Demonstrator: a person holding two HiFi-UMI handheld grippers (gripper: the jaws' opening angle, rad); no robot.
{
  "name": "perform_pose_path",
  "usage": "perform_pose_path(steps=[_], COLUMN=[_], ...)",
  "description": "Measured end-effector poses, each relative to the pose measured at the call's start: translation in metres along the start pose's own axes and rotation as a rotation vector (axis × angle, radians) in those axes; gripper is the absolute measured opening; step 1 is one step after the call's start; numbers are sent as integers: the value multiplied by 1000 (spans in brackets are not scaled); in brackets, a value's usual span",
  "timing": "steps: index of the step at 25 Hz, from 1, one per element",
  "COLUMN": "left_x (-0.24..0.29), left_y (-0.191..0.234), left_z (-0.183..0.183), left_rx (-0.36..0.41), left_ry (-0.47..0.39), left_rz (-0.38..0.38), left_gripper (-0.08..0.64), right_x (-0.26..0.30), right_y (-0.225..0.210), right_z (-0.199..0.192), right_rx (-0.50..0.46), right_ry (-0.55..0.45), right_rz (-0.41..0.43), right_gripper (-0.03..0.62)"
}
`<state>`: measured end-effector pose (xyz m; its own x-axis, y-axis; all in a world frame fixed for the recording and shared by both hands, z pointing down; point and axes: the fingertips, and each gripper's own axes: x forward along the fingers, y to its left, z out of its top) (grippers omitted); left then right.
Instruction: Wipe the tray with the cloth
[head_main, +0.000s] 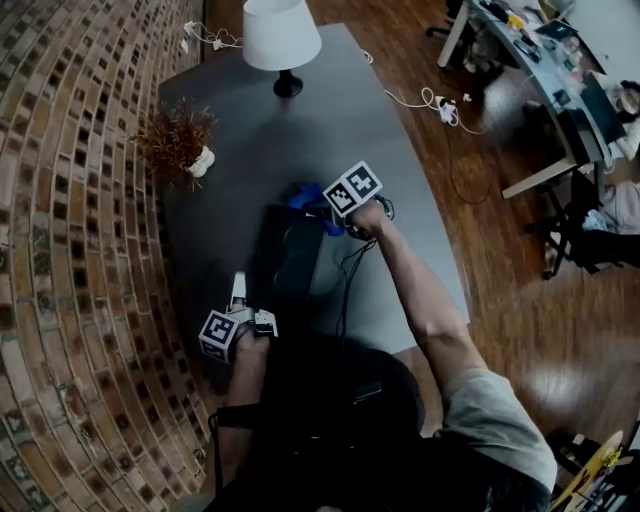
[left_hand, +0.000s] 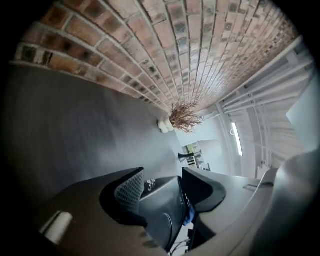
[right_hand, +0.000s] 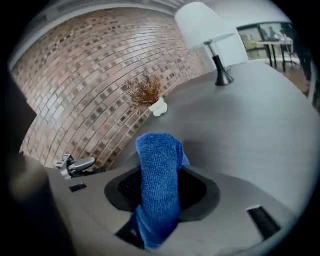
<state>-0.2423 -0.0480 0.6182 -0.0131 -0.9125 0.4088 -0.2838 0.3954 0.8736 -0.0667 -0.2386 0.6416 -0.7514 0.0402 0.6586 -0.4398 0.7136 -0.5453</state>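
I see my left gripper with its jaws apart, the dark tray showing between them, blue cloth by the right jaw, and a dried plant far ahead.

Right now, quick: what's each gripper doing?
Left gripper: open, with the tray edge between its jaws.
Right gripper: shut on the blue cloth.

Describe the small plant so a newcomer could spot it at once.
Start at the grey table beside the brick wall. Along its wall-side edge, nearer than the white-shaded lamp, stands the plant: dry brown twigs in a little white pot, the only bushy thing there.
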Motion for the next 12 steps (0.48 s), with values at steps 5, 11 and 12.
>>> perform_pose_path(steps=[5,11,12], left_x=[57,95,95], left_y=[-29,-61,-63], left_z=[36,9,7], left_rx=[381,720,752], left_ry=[236,539,544], left_rz=[-65,-177,-182], left_gripper=[225,210,216], right_x=[-31,-43,-42], right_y=[24,69,73], right_z=[-61,-131,-139], right_rx=[248,546,570], right_ry=[-143,-380,-397], right_rz=[60,83,88], right_gripper=[166,167,167])
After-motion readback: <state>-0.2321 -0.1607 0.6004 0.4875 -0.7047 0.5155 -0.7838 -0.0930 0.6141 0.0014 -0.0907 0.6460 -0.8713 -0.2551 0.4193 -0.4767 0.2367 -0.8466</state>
